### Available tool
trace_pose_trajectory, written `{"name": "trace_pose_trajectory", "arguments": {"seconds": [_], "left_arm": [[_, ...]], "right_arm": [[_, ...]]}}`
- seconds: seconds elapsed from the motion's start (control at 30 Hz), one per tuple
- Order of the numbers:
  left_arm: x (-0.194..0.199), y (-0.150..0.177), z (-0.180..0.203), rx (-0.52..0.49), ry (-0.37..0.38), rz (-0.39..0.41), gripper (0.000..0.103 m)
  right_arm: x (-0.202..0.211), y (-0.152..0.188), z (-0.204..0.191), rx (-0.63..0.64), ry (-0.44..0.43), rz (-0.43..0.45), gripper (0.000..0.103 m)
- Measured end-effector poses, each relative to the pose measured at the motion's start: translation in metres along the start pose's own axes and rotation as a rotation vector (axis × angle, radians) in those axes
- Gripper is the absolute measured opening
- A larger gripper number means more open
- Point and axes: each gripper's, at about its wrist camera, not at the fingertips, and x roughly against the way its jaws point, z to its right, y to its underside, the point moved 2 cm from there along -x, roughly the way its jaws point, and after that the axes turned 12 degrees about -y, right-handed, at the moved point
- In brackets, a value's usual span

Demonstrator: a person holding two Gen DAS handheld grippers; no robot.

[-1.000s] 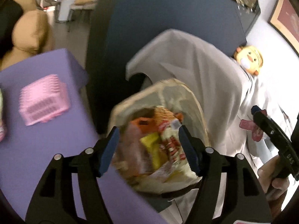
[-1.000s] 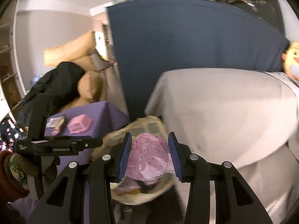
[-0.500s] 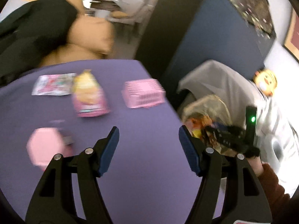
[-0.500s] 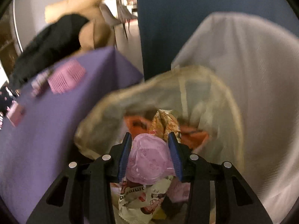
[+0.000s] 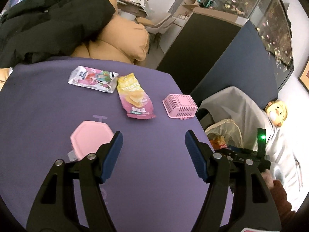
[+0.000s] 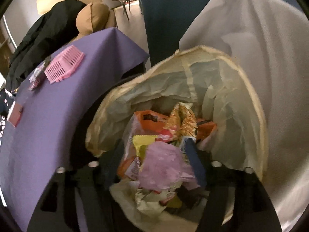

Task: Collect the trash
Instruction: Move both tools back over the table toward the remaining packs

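My left gripper (image 5: 153, 152) is open and empty above the purple table (image 5: 58, 96). On the table lie a pink and yellow chip bag (image 5: 135, 98), a silver and pink snack packet (image 5: 92, 78) and a pink lidded box (image 5: 90, 142). My right gripper (image 6: 154, 162) hangs over the cream-lined trash bin (image 6: 227, 89), which holds several wrappers. Its jaws stand spread wide, and the pink crumpled wrapper (image 6: 164, 166) lies loose between them on top of the trash. The bin also shows in the left wrist view (image 5: 231, 127).
A pink slatted basket (image 5: 180, 106) lies near the table's right edge; it also shows in the right wrist view (image 6: 63, 66). A grey cloth-covered seat (image 6: 251, 38) stands behind the bin. A black coat (image 5: 48, 19) and tan cushions (image 5: 123, 38) lie beyond the table.
My left gripper has swung from over the bin to above the table. My right gripper has moved down over the bin, opened and let go of the pink wrapper.
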Motion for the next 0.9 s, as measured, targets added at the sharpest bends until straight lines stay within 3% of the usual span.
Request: {"name": "trace_pose_trajectory", "arguments": {"seconds": [0.17,0.47,0.7,0.8,0.9], "left_arm": [[0.012,-0.005,-0.023,0.05,-0.007,0.038,0.067],[0.026,-0.014,-0.084,0.114,-0.106,0.088,0.068],[0.011,-0.025,-0.123,0.117,-0.145,0.062,0.068],[0.0,-0.03,-0.13,0.099,-0.142,0.05,0.068],[-0.011,-0.032,-0.137,0.086,-0.138,0.03,0.068]], "right_arm": [[0.027,-0.021,-0.039,0.076,0.01,0.055,0.067],[0.051,-0.042,-0.141,0.26,-0.13,0.178,0.069],[0.006,-0.064,-0.215,0.33,-0.267,0.165,0.072],[-0.027,-0.068,-0.244,0.417,-0.223,0.077,0.072],[-0.061,-0.075,-0.267,0.49,-0.138,0.061,0.073]]}}
